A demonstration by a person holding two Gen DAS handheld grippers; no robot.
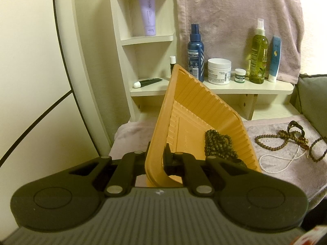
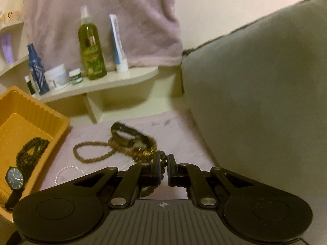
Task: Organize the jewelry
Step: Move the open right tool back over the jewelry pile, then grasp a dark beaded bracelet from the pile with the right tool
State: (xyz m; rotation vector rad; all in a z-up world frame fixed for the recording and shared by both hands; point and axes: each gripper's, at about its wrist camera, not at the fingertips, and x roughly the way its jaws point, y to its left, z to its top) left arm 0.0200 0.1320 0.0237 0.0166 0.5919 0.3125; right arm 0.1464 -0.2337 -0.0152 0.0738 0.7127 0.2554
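Observation:
My left gripper (image 1: 157, 159) is shut on the near rim of an orange ribbed tray (image 1: 196, 106) and holds it tilted up. A dark bead necklace (image 1: 218, 145) lies inside, and the right wrist view shows a black watch (image 2: 14, 178) in the tray (image 2: 51, 118) too. My right gripper (image 2: 163, 163) is shut on a dark bead bracelet (image 2: 162, 155), which hangs below the fingers. Just ahead on the lilac towel lie a brown bead necklace (image 2: 92, 153), a black band (image 2: 130, 132), a gold chain piece (image 2: 143, 152) and a thin pearl strand (image 2: 67, 168).
A cream shelf (image 1: 224, 89) behind the towel (image 1: 286, 163) carries a blue bottle (image 1: 195, 51), a white jar (image 1: 219, 71), a green spray bottle (image 1: 258, 57) and a tube (image 1: 274, 59). A grey-green cushion (image 2: 255, 91) walls in the right side. A purple tube (image 1: 147, 14) stands on a higher shelf.

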